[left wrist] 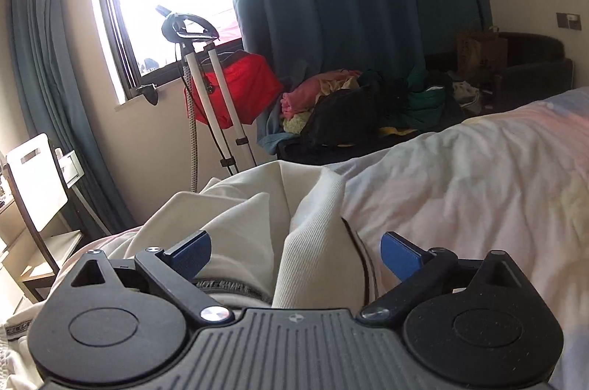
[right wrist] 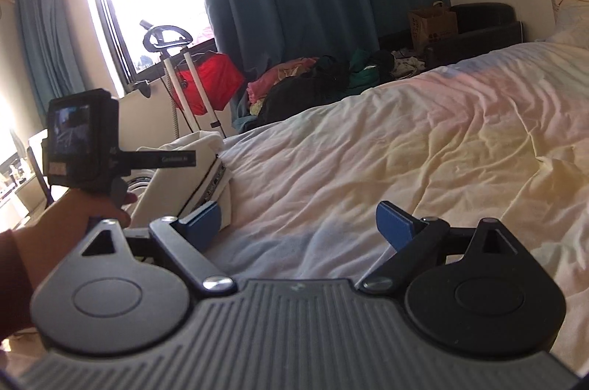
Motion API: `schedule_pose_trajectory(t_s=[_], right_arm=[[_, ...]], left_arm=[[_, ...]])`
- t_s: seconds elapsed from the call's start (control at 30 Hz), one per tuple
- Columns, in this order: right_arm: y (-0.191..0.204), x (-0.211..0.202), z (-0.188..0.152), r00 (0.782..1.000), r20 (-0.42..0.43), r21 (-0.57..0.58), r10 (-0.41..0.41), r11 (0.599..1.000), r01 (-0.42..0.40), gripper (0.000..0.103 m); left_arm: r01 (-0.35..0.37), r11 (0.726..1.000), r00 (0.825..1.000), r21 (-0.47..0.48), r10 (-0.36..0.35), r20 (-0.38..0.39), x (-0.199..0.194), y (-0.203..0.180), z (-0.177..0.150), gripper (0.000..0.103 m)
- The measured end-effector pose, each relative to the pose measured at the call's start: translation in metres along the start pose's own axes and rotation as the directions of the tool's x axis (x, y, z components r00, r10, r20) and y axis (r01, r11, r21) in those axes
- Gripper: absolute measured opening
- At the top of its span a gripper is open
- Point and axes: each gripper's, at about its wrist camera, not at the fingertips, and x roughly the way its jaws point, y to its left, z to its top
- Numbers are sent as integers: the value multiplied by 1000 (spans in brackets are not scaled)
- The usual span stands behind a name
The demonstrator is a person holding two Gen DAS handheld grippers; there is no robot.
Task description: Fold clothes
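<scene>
A cream garment (left wrist: 257,224) with a dark-striped band lies bunched on the near left corner of the bed (left wrist: 460,176). My left gripper (left wrist: 296,252) is open, its blue fingers either side of a raised ribbed fold. In the right wrist view the garment (right wrist: 184,169) sits left of centre, with the left hand and its camera unit (right wrist: 81,139) beside it. My right gripper (right wrist: 298,224) is open and empty over the bare sheet (right wrist: 405,139), its left finger close to the garment's edge.
A garment steamer stand (left wrist: 210,88) and a red bag (left wrist: 243,88) stand by the window. A pile of mixed clothes (left wrist: 360,102) lies on a dark bench beyond the bed. A chair (left wrist: 33,191) stands at the left. A brown paper bag (right wrist: 430,25) sits on a dark armchair.
</scene>
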Motion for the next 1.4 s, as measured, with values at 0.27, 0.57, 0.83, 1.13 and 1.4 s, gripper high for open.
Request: schedule_pose_trajectory(t_s=[0.27, 0.57, 0.83, 1.13, 1.4], right_arm=[[-17, 45, -13, 996, -87, 62, -25, 998, 30, 93], [-26, 52, -18, 994, -99, 87, -48, 995, 57, 93], [-26, 25, -14, 999, -43, 99, -28, 995, 32, 93], [-26, -7, -20, 988, -42, 171, 152, 975, -143, 92], [-32, -4, -35, 920, -129, 382, 371, 875, -299, 88]], left_arm=[[7, 1000, 994, 8, -6, -112, 102, -42, 35, 75], [40, 999, 997, -4, -40, -69, 59, -34, 32, 3], [150, 988, 983, -43, -144, 115, -143, 14, -6, 3], [236, 969, 968, -72, -228, 108, -266, 34, -140, 4], [265, 945, 963, -190, -252, 90, -273, 41, -172, 6]])
